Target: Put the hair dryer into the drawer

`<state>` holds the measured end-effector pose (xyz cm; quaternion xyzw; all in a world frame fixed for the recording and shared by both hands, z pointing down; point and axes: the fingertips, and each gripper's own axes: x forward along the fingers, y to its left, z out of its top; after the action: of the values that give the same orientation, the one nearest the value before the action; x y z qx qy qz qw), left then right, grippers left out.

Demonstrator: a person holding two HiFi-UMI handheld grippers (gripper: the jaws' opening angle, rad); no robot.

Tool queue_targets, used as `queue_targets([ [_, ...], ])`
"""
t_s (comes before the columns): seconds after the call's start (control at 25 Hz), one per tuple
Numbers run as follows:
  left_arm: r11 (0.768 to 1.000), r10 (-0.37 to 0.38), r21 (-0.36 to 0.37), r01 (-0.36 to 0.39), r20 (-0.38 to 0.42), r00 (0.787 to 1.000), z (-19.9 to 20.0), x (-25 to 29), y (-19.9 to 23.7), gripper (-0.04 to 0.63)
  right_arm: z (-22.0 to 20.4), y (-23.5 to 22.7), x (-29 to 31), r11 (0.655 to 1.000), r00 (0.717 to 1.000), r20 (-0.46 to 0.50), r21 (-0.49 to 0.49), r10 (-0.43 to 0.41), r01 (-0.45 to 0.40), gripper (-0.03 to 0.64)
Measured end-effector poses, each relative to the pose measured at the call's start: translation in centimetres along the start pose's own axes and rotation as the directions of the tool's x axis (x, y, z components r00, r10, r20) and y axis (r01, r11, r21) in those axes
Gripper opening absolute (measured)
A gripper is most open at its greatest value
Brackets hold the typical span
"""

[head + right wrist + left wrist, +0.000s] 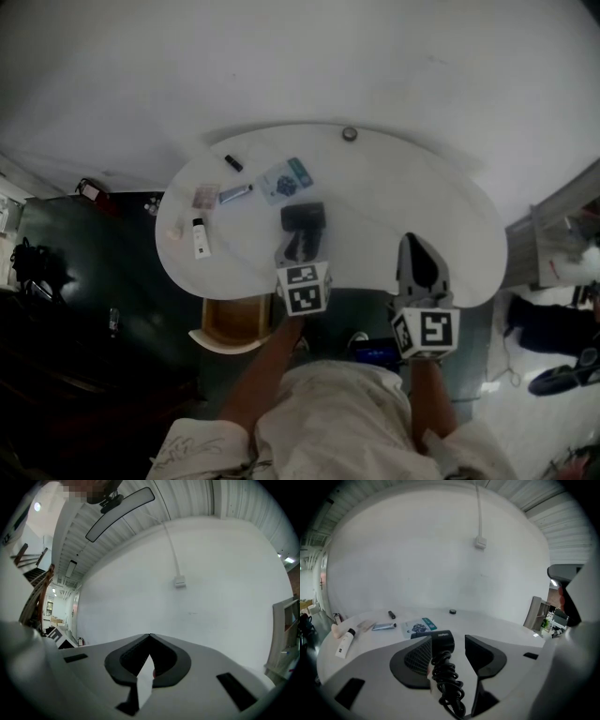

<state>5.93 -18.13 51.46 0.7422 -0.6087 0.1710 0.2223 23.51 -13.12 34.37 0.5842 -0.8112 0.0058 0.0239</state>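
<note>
The left hand-held gripper (449, 641) straddles the hair dryer (303, 217) at mid-table (422, 197), jaws apart and not pressing (the coiled cord (446, 681) trails between them). A sound grasp would close on the body and gather that cord. The right hand-held gripper (149, 637) sits clenched and empty at 4 o'clock. The open drawer (228, 323) waits at 7 o'clock, below the table's near edge, and the path to it looks unobstructed.

Hair dryer (303, 219): black, compact, pale lettering on the body, black cord bundled in loops at the end nearer the person. It lies on the white table (403, 187), close to the front edge. Drawer (228, 323): wood-coloured inside, pale front, pulled open below the table's front edge, left of the hair dryer.
</note>
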Motion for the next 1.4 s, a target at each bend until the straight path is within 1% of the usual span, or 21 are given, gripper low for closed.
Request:
queue_targets([
  [0.24,0.999,-0.022,-0.041,0.018,-0.103,0.994,-2.7,2.1,0.0,0.261,-0.5,-0.4,-0.2,1.0,1.0,-0.013,0.006,-0.005,0.005,0.003],
  [0.44,0.998,-0.014,-0.058,0.003,-0.194,0.981,-4.6,4.0,0.4,0.311,-0.8,-0.8,-0.4,1.0,1.0,-0.024,0.008,-0.01,0.01,0.003],
  [0.48,0.998,-0.009,-0.056,-0.003,-0.205,0.979,-4.6,4.3,0.6,0.318,-1.0,-0.8,-0.4,1.0,1.0,-0.028,0.008,-0.011,0.011,0.003],
  [0.56,0.999,0.006,-0.042,-0.015,-0.201,0.98,-4.3,4.9,1.0,0.333,-1.2,-1.0,-0.5,1.0,0.999,-0.037,0.008,-0.014,0.015,0.003],
  [0.64,0.999,0.01,-0.045,-0.02,-0.213,0.977,-4.4,5.5,1.2,0.337,-1.2,-1.2,-0.6,1.0,0.999,-0.041,0.006,-0.017,0.017,0.003],
  [0.8,0.997,0.008,-0.066,-0.027,-0.278,0.96,-5.6,6.4,1.4,0.337,-1.5,-1.4,-0.9,1.0,0.999,-0.049,0.002,-0.021,0.021,0.003],
  [0.92,0.998,0.019,-0.044,-0.036,-0.329,0.944,-6.2,7.1,1.7,0.337,-1.9,-1.3,-0.8,1.0,0.998,-0.058,0.001,-0.017,0.018,0.003],
  [1.0,0.999,0.023,-0.031,-0.036,-0.344,0.939,-6.3,7.8,1.8,0.337,-2.2,-1.1,-0.8,1.0,0.998,-0.068,0.001,-0.014,0.014,0.003],
  [1.08,0.999,0.011,-0.034,-0.025,-0.361,0.932,-6.6,8.4,1.7,0.337,-2.4,-1.0,-0.9,1.0,0.997,-0.075,0.0,-0.008,0.008,0.003],
  [1.16,0.999,0.004,-0.041,-0.023,-0.402,0.916,-7.3,8.7,1.6,0.337,-2.4,-1.0,-1.0,1.0,0.997,-0.078,-0.003,-0.006,0.006,0.003],
  [1.2,0.999,0.007,-0.041,-0.026,-0.416,0.909,-7.6,8.7,1.6,0.337,-2.5,-1.1,-1.1,1.0,0.997,-0.079,-0.004,-0.007,0.007,0.003],
  [1.32,0.999,0.022,-0.034,-0.04,-0.425,0.905,-7.6,9.1,1.6,0.336,-2.5,-1.5,-1.2,1.0,0.997,-0.079,0.0,-0.015,0.015,0.003],
  [1.4,0.998,0.032,-0.039,-0.055,-0.452,0.891,-8.1,8.9,1.5,0.318,-2.6,-1.5,-1.3,1.0,0.997,-0.082,0.001,-0.016,0.016,0.003],
])
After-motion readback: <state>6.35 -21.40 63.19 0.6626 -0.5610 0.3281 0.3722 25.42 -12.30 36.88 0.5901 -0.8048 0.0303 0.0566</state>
